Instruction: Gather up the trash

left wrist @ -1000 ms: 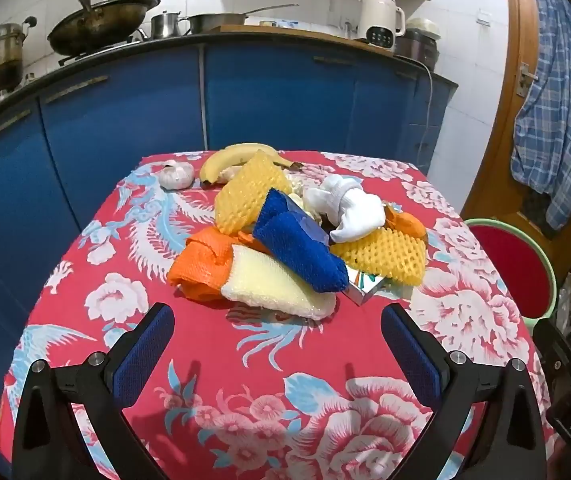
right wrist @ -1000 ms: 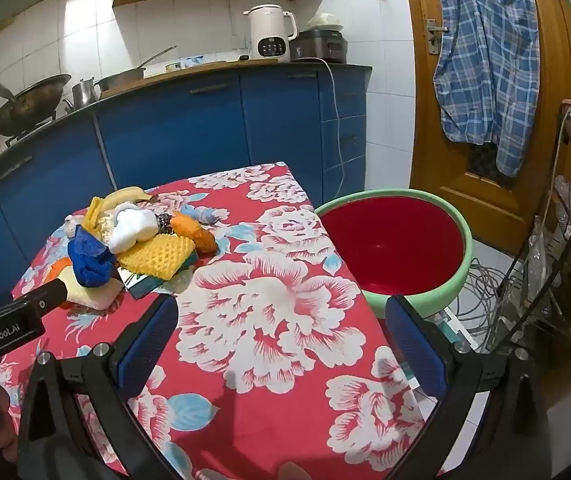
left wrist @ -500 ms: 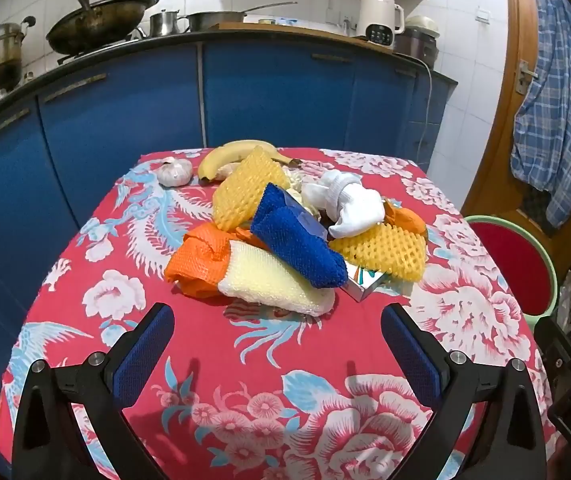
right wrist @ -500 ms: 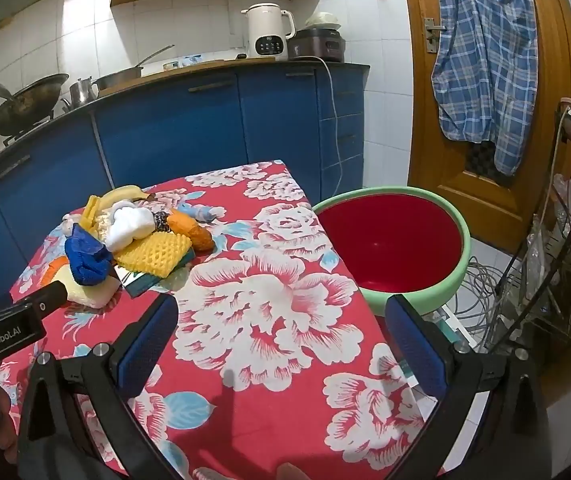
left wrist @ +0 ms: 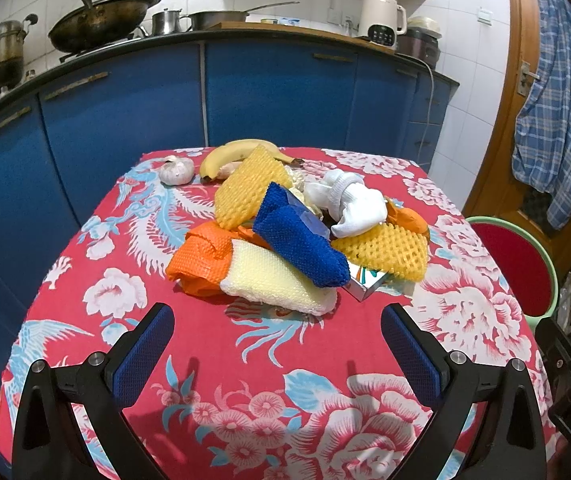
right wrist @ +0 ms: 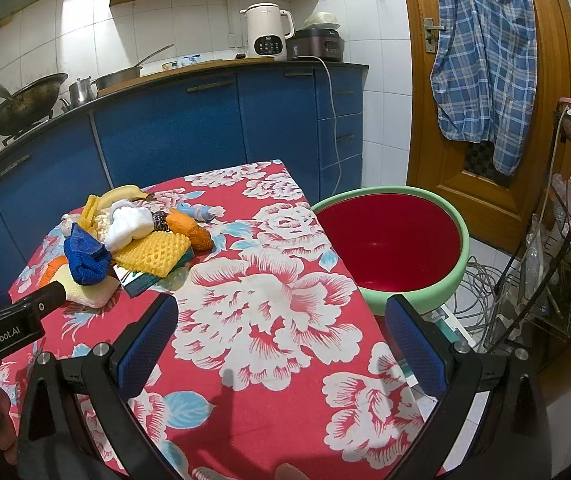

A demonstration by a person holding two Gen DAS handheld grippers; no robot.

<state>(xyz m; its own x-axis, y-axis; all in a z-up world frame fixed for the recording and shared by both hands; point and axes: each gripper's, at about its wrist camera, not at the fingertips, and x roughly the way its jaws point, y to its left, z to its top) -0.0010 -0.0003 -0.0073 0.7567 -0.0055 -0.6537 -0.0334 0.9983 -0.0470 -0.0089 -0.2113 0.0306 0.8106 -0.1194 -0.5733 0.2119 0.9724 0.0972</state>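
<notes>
The trash lies in one heap [left wrist: 297, 232] toward the far side of the table, on a red flowered tablecloth [left wrist: 269, 364]. In the heap, a blue foam net [left wrist: 305, 244] rests across a cream foam net [left wrist: 273, 280], which touches an orange foam net [left wrist: 201, 256] on its left. One yellow foam net [left wrist: 249, 192] leans up behind the blue one; a second yellow foam net [left wrist: 385, 248] lies to the right, over a small printed box [left wrist: 367, 280]. A white wad [left wrist: 353, 204] sits on top, with an orange scrap [left wrist: 409, 216] just beside it. A banana [left wrist: 237, 152] and a garlic bulb [left wrist: 176, 170] lie at the far edge, the bulb apart from the heap. A red basin with a green rim [right wrist: 393, 244] stands off the table's right edge, below table level. The left gripper [left wrist: 277, 340] hovers short of the heap, jaws wide apart and holding nothing. The right gripper [right wrist: 281, 336] is over bare cloth near the basin, jaws likewise wide apart and holding nothing. Blue cabinets [left wrist: 277, 92] run behind the table.
</notes>
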